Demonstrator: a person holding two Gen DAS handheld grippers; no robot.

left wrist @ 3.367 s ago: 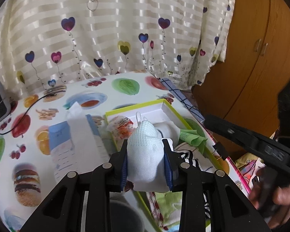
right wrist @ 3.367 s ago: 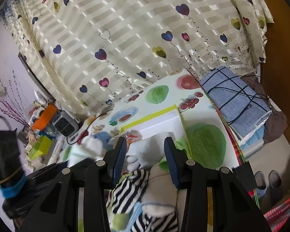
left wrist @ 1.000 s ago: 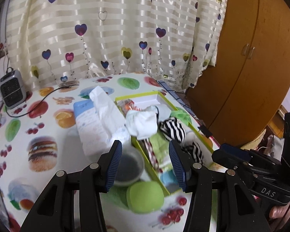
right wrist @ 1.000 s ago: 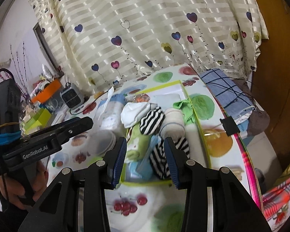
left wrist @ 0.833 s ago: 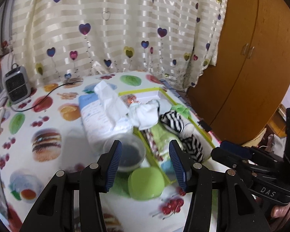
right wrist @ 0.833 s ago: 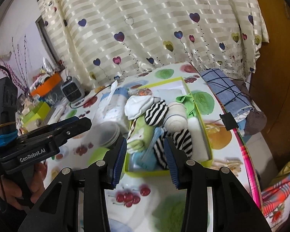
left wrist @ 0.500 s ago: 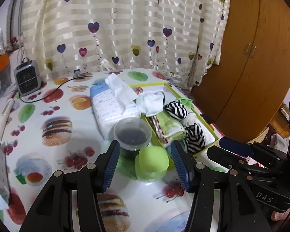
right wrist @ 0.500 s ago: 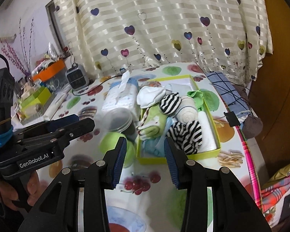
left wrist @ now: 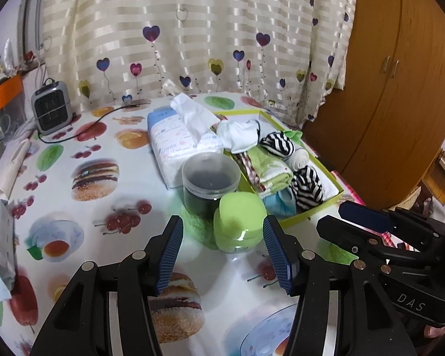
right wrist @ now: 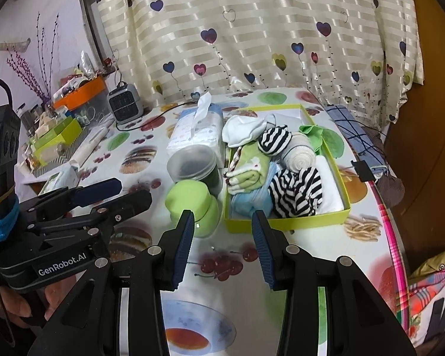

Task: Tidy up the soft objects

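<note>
Left hand-held gripper (left wrist: 221, 250), lower centre of its view: jaws released and empty, hovering above the counter (left wrist: 59, 154), with the green lidded jar (left wrist: 239, 221) seen between the blue pads (left wrist: 170, 255) but farther off. Right hand-held gripper (right wrist: 222, 244), lower centre of its view: jaws likewise released, nothing between them. Yellow-green box (right wrist: 287, 222), centre right of both views, holds the soft objects: a white sock (right wrist: 241, 130) draped over its far left edge, two striped rolls (right wrist: 274, 141), a cream roll (right wrist: 302, 155), a green folded cloth (right wrist: 250, 166). A tissue pack (right wrist: 194, 133) and a clear jar (right wrist: 194, 164) stand just left of the box.
</note>
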